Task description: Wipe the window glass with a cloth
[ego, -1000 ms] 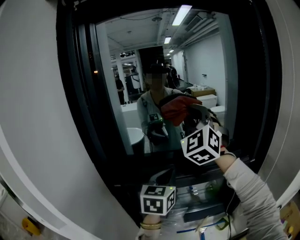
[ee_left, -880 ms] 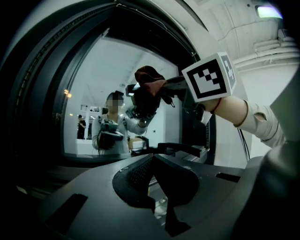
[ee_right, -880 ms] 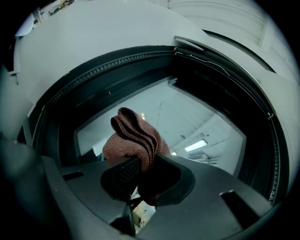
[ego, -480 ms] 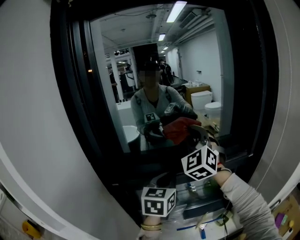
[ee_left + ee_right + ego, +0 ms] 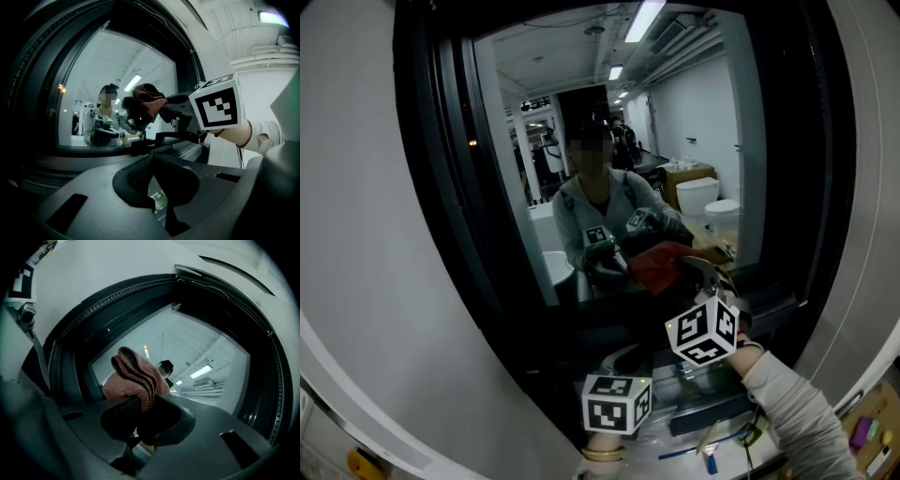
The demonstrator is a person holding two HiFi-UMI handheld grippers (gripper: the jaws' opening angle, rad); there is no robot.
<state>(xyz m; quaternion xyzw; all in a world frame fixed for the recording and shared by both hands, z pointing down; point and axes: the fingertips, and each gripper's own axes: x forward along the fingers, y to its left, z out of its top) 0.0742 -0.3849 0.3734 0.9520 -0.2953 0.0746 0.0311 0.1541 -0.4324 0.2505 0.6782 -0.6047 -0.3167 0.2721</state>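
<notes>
The window glass (image 5: 609,122) is dark and mirrors a lit room and the person. My right gripper (image 5: 682,269) is shut on a folded reddish cloth (image 5: 659,266), which it holds against the lower part of the pane, just above the bottom frame. The right gripper view has the cloth (image 5: 133,373) bulging out above the right gripper (image 5: 144,405), with the glass (image 5: 201,352) behind. My left gripper (image 5: 625,359) hangs lower, below the sill, shut with nothing in it. From the left gripper (image 5: 152,161) view, the cloth (image 5: 147,96) is up ahead at the glass (image 5: 117,70).
A thick black frame (image 5: 441,187) rims the pane, with a grey wall (image 5: 356,234) curving at the left. Below the sill lie clear plastic and small items (image 5: 712,441). A cardboard box (image 5: 872,436) sits at the lower right.
My right gripper has carried the cloth down the glass, from mid-pane to near the bottom frame. The left gripper has stayed in place.
</notes>
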